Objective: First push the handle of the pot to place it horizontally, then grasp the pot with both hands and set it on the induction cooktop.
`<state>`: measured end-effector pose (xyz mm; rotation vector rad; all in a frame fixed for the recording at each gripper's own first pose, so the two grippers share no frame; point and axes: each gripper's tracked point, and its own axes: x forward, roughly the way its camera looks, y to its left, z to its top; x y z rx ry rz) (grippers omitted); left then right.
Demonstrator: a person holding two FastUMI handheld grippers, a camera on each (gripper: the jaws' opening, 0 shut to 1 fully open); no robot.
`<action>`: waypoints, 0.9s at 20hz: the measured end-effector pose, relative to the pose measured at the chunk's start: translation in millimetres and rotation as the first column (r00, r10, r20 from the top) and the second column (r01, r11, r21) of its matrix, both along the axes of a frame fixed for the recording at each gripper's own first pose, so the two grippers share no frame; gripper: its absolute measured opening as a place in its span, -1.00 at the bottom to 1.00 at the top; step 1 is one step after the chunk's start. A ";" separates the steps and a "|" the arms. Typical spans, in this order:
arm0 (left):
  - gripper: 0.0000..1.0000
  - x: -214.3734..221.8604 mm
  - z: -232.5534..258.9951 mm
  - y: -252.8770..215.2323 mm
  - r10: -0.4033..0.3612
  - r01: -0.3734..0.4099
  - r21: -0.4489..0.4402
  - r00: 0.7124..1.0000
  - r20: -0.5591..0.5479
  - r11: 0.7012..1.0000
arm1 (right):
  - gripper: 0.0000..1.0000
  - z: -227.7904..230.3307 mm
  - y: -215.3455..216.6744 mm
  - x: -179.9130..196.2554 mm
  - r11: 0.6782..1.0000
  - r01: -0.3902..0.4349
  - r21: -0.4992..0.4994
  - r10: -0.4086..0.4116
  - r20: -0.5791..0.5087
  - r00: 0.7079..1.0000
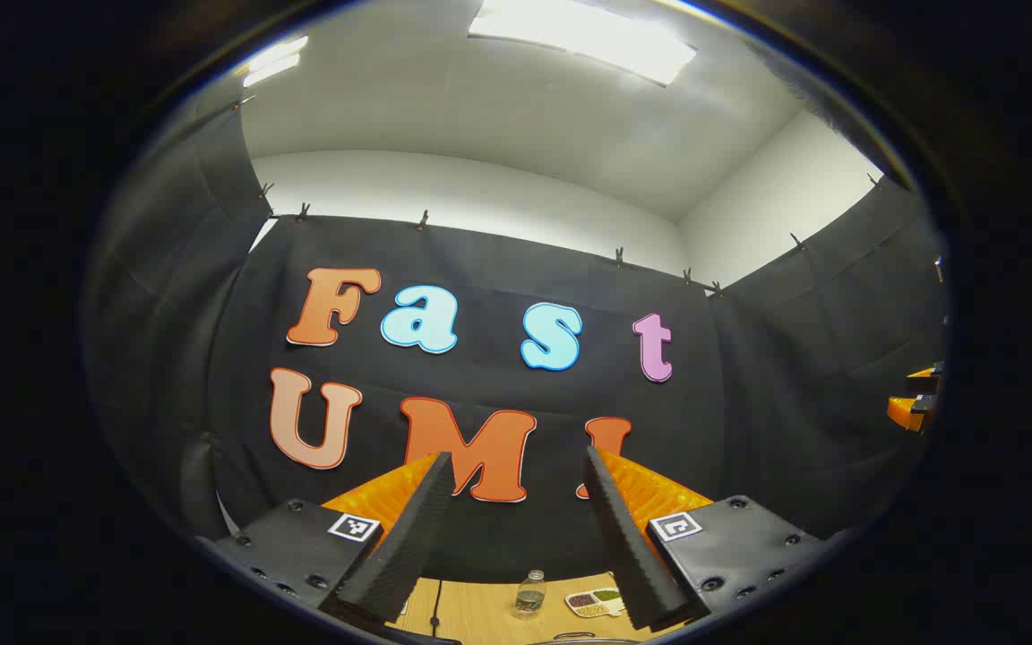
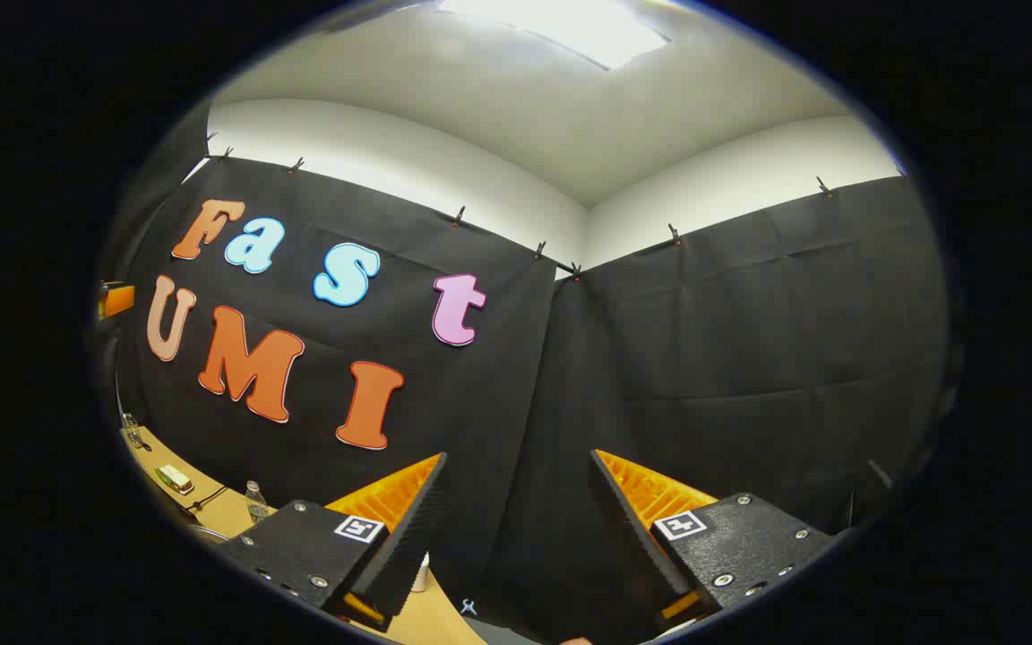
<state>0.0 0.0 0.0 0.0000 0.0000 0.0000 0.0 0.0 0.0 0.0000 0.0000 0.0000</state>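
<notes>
Raising both tools above the bench

Holding the left tool (image 1: 516, 537) high and tilted up at the booth wall, we keep its jaws spread, gripping nothing. Below it, the wooden bench (image 1: 480, 614) carries a small bottle (image 1: 530, 594) and a sectioned dish (image 1: 595, 602); the pot's rim (image 1: 574, 637) peeks at the bottom edge. Our right tool (image 2: 516, 546) is likewise released, above the bench corner.

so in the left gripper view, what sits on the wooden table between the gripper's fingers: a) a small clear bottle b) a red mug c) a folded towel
a: a small clear bottle stands on the wooden table, seen between the open left gripper's fingers, with a divided dish beside it.
</notes>
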 end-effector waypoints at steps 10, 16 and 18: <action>0.89 0.9 -13.8 -22.8 -0.003 0.004 0.018 0.999 -0.039 1.000 | 0.88 -5.8 -13.4 3.4 1.000 -0.001 0.011 0.001 0.008 1.000; 0.92 -6.4 -22.6 -36.6 -0.014 0.018 0.051 0.996 -0.085 0.999 | 0.88 -12.9 -13.7 10.2 0.999 -0.026 0.029 0.025 0.016 1.000; 0.88 -9.5 -27.2 -38.0 -0.005 0.011 0.062 0.994 -0.108 0.998 | 0.93 -18.9 -11.4 11.7 0.999 -0.041 0.032 0.040 0.010 0.999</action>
